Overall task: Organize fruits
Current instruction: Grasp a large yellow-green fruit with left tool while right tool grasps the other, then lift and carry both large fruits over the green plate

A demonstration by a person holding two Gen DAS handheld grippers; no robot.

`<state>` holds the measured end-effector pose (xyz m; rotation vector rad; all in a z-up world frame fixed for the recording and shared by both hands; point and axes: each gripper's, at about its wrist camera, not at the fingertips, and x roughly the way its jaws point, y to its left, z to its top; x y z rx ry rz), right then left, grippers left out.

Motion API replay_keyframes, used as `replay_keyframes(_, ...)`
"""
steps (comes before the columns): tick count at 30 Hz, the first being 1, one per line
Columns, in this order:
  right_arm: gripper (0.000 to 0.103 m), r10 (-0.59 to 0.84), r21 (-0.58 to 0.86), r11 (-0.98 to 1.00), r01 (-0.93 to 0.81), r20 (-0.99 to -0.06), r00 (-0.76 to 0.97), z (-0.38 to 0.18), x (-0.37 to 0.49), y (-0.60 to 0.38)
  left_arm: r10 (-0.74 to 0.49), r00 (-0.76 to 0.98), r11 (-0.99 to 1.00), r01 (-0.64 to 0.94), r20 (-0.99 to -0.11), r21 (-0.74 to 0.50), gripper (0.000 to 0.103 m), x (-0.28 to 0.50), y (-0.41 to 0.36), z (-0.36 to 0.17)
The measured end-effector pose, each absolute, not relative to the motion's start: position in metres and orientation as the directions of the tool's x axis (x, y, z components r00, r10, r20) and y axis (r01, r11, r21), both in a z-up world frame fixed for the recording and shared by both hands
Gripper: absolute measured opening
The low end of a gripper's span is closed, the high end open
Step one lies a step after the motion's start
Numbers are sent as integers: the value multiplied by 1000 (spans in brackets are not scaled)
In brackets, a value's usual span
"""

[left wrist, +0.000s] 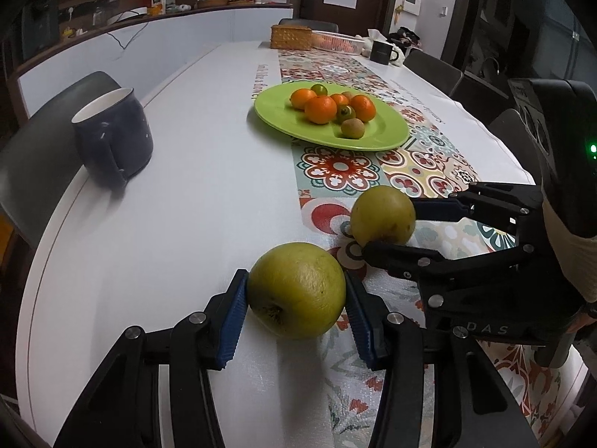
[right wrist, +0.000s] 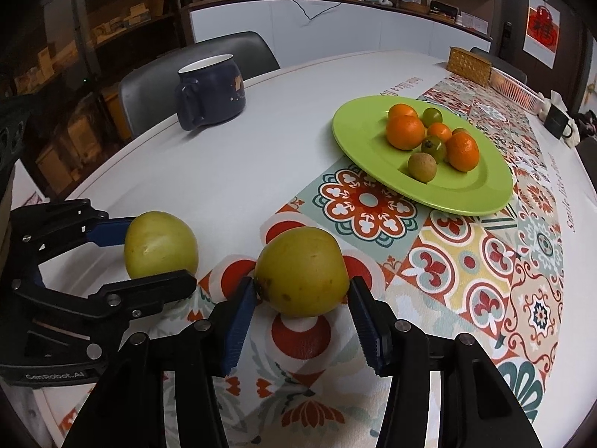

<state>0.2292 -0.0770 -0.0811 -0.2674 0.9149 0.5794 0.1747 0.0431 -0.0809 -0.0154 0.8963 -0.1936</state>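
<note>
Gripping one yellow-green apple apiece, the two grippers sit low at the near end of the patterned runner [right wrist: 459, 261], on the side of it nearest the person. The left gripper [left wrist: 296, 291] has its blue pads pressed on both flanks of the left apple [left wrist: 296, 289], which rests on the white cloth just off the runner's left edge. The right gripper [right wrist: 302, 291] is closed on the right apple [right wrist: 300, 270], which stands on the runner itself, just beside the first fruit.

Further along the runner the green plate [right wrist: 358, 130] holds several oranges [right wrist: 405, 132], small green fruits and a brownish one, bunched toward its far side. Its near half looks bare.

To do this step well, each apple probably wants a straight lift before any travel along the runner, since the pads appear to hold near the widest part and a tilt could let a round fruit roll out. Carrying one at a time would keep the arms from crossing. The dark mug [right wrist: 211, 89], well off the runner's left edge, seems clear of the path.
</note>
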Motion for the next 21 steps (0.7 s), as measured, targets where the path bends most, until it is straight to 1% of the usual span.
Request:
replay_keyframes(2, 58, 351, 11, 815, -579, -806, 478, -82, 230, -74, -169, 610, 984, 154, -774, -93, 50, 176, 45, -82)
replay_keyframes(5, 58, 341, -1, 815, -580, -809, 480, -84, 234, -68, -158, 609, 986, 136, -778, -94, 50, 178, 49, -83)
replay_keyframes(6, 58, 338, 0, 816, -578, -811, 477, -84, 236, -67, -155, 609, 987, 129, -778, -95, 50, 179, 51, -84)
replay_keyframes(8, 52, 332, 0, 823, -567, -811, 481, -85, 236, -67, -147, 610, 988, 120, -779, -93, 50, 179, 53, -84)
replay_keyframes(21, 52, 337, 32, 855, -517, -792, 509, -71, 220, -81, -151, 643, 988, 129, -751, -88, 50, 173, 44, -66)
